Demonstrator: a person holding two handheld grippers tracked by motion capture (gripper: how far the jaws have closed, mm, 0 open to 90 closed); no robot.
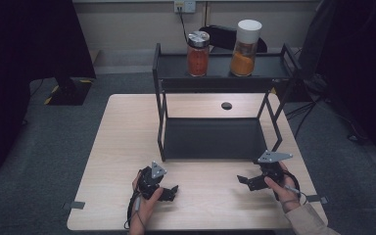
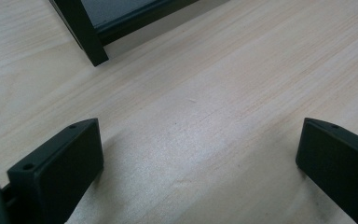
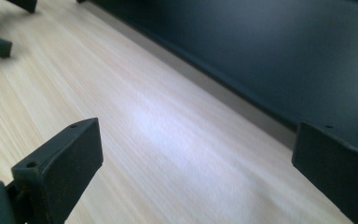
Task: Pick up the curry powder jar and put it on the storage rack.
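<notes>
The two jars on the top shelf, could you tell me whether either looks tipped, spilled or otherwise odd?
Nothing stands out. The red-filled jar and the orange-filled jar both stand upright and capped on the black rack, apart from each other, with no spill visible.

a pale wooden table [image 1: 127, 147] carries a black metal rack [image 1: 210, 137] with 2 levels. on the rack's top shelf [image 1: 220, 68] stand 2 jars, a red jar [image 1: 198, 54] and an orange jar [image 1: 246, 48], near each other.
</notes>
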